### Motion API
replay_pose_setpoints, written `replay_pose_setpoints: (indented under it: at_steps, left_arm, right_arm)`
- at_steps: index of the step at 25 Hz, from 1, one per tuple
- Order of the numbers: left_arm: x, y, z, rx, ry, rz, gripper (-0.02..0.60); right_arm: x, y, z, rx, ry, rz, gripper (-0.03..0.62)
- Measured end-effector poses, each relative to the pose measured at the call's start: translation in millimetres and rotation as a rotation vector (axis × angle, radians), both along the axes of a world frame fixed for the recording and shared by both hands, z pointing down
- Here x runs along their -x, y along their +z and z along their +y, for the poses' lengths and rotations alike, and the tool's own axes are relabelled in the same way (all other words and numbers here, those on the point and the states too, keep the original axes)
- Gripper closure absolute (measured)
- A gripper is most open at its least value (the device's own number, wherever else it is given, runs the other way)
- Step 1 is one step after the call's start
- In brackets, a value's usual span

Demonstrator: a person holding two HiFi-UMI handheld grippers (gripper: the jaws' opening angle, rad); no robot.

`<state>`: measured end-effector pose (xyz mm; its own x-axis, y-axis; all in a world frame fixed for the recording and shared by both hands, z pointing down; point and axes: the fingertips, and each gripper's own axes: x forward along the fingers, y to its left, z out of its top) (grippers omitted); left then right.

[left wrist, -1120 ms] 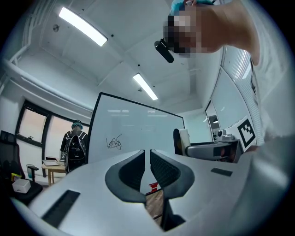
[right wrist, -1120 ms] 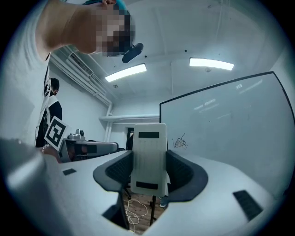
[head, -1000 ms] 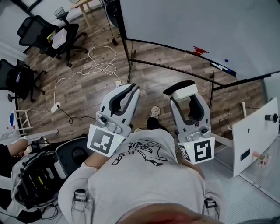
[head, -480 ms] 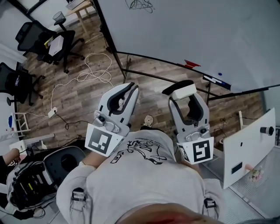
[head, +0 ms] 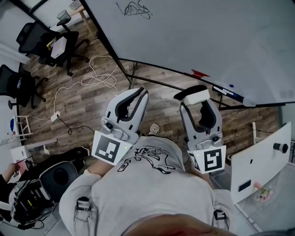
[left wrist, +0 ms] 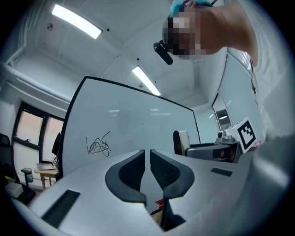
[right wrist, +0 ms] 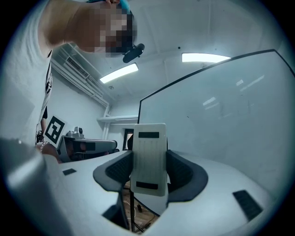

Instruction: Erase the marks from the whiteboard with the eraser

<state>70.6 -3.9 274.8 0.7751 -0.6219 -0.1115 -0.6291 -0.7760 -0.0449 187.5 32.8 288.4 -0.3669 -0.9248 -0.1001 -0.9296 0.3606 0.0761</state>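
Note:
A large whiteboard (head: 198, 32) stands ahead of me, with a black scribble (head: 133, 9) near its upper left; the same scribble (left wrist: 98, 146) shows in the left gripper view. My right gripper (head: 194, 97) is shut on a white eraser (head: 195, 96), which stands upright between its jaws as the eraser (right wrist: 148, 157) in the right gripper view. It is held in front of my chest, short of the board. Beside it my left gripper (head: 137, 94) is shut with nothing in it, its jaws (left wrist: 148, 166) almost touching.
The board's tray holds a red object (head: 199, 73) and a marker (head: 226, 89). Its black stand legs (head: 131, 73) rest on the wooden floor. A white cable (head: 87, 78) and office chairs (head: 46, 39) lie to the left. A white panel (head: 260, 161) stands at the right.
The view has swung up along the whiteboard, so the black scribble has come into sight at the top. Both grippers keep their hold and place in front of my chest.

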Motion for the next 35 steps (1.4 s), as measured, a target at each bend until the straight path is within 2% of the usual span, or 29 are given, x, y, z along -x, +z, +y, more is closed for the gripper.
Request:
replay_pose_setpoints:
  at_steps: [11,23,28,35]
  left_arm:
    - [19,2,-36,0.008,-0.043,0.006,0.534]
    - [60,-11,-87,-0.015,-0.011,0.016,0.534]
    - [72,-10,-101,-0.014,-0.001,0.021,0.534]
    - [78,-9,-114,-0.017,0.006,0.005,0.534]
  right_arm:
    - [18,1,-39,0.005,-0.037,0.014,0.359]
    - [66,-17,-90,-0.023,-0.021,0.058,0.359]
    - [77,-18,-105,-0.029,-0.004,0.091,0.361]
    - [74,-26,-131,-0.04,0.058,0.178,0.361]
